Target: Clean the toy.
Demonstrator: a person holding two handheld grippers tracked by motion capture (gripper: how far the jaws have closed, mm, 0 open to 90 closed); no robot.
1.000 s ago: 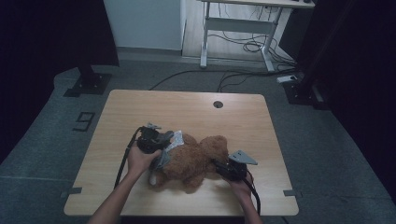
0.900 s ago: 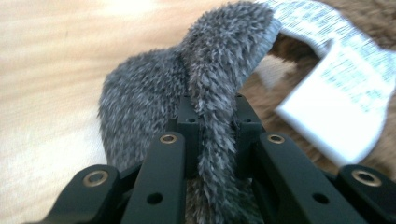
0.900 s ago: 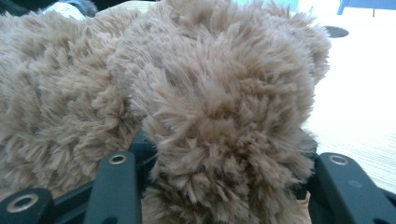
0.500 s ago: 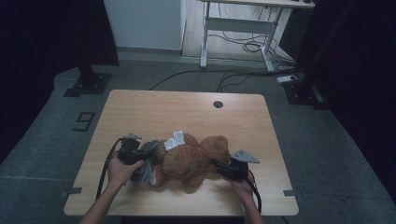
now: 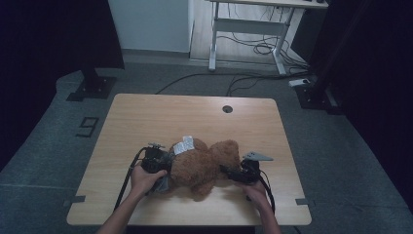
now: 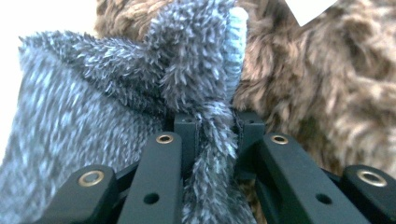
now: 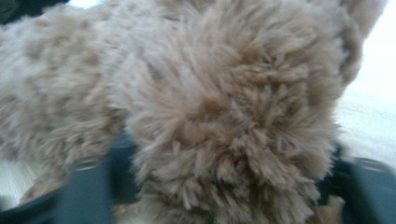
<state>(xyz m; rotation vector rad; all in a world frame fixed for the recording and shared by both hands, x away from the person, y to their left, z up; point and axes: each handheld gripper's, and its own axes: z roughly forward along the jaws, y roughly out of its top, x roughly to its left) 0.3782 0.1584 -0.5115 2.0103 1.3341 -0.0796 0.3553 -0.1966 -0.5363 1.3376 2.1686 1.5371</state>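
The left gripper [image 6: 212,128] is clamped on a fold of grey fuzzy cloth [image 6: 93,121] at the brown teddy bear [image 5: 202,163]'s left side. The right gripper [image 5: 234,174], its jaws just opening, straddles a furry limb [image 7: 233,130]. The bear lies on the wooden table [image 5: 160,114], toward its near edge.

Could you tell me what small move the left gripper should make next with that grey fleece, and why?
Probably pull the grey fleece garment a little further along the brown teddy bear. The left gripper is pinched shut on a fold of it beside the bear, while the right gripper straddles a furry limb, its jaws just having opened wider.
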